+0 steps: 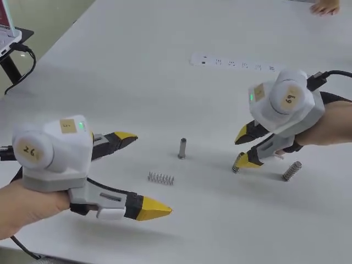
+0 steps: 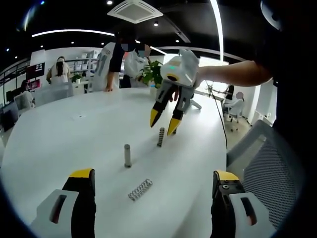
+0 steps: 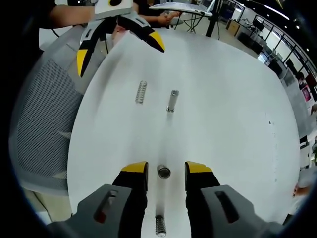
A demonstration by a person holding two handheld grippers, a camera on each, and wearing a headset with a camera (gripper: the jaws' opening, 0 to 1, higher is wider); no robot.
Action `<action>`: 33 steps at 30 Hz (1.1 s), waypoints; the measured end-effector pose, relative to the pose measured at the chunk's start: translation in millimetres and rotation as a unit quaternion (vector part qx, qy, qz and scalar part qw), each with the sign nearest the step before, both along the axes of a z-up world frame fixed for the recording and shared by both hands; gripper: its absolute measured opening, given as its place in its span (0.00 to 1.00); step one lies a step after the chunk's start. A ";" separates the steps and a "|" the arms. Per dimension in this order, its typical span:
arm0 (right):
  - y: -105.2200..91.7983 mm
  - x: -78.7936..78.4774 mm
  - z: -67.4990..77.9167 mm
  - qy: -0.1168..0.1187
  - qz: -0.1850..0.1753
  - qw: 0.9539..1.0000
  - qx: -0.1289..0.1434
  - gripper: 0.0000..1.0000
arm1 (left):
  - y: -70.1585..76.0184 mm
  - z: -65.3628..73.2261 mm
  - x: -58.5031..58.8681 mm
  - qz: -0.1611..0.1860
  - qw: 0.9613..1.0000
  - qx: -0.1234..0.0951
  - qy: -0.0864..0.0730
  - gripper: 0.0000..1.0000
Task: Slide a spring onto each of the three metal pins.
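A bare metal pin point(image 1: 182, 148) stands upright mid-table, with a loose spring point(image 1: 160, 178) lying just in front of it. My left gripper point(image 1: 144, 171) is open wide, low on the left, and points at both; its own view shows the pin point(image 2: 128, 155) and the spring point(image 2: 140, 189) ahead. My right gripper point(image 1: 240, 151) is open and tipped down at the table. A second pin point(image 3: 164, 172), seen end-on, sits between its jaws without touching them. A spring-covered pin point(image 1: 291, 171) stands behind that gripper, to the right.
A white power strip point(image 1: 231, 63) lies farther back on the white table point(image 1: 137, 82). A laptop point(image 1: 5, 27) with a cable sits off the table's left edge. A grey mesh chair point(image 2: 267, 163) stands close by, and people stand at the far side.
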State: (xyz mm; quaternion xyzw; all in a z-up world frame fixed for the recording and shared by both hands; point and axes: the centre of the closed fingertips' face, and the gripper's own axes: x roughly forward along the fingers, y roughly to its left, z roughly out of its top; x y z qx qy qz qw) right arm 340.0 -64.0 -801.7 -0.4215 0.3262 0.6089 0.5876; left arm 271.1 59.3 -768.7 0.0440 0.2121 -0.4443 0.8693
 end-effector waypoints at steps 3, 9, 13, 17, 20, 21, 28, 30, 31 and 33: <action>1.5 0.5 3.6 -0.001 -0.013 1.000 0.022 0.29 | -0.1 0.6 0.1 0.000 1.000 0.001 0.000 0.96; 1.7 -2.4 10.0 0.008 -0.040 0.998 0.057 0.31 | -1.0 1.1 0.8 -0.002 1.000 0.002 0.000 0.96; -1.4 -4.8 11.4 0.005 -0.052 0.996 0.071 0.33 | -1.0 0.9 1.4 -0.003 1.000 0.004 0.000 0.96; -0.3 -5.0 18.2 0.003 -0.070 0.993 0.099 0.35 | -1.9 1.5 1.8 -0.006 1.000 0.006 0.000 0.96; 0.4 -4.5 24.1 -0.002 -0.083 0.989 0.120 0.36 | -1.6 2.2 2.6 -0.005 1.000 0.005 -0.001 0.96; 1.5 -5.5 26.8 0.003 -0.089 0.987 0.131 0.37 | -1.4 2.3 2.7 -0.005 1.000 0.005 -0.001 0.96; 1.9 -9.7 36.7 0.001 -0.106 0.981 0.164 0.37 | -1.1 4.7 3.4 -0.004 1.000 0.003 -0.004 0.96; -1.0 -12.4 34.5 0.009 -0.113 0.981 0.160 0.34 | -0.5 3.3 2.8 -0.005 1.000 0.006 -0.002 0.96; -2.0 -12.8 34.2 0.007 -0.112 0.981 0.161 0.35 | -0.2 2.8 2.6 -0.005 1.000 0.008 -0.003 0.96; -3.8 -14.6 33.6 0.011 -0.114 0.981 0.159 0.36 | -0.4 2.5 2.0 -0.006 1.000 0.007 -0.001 0.96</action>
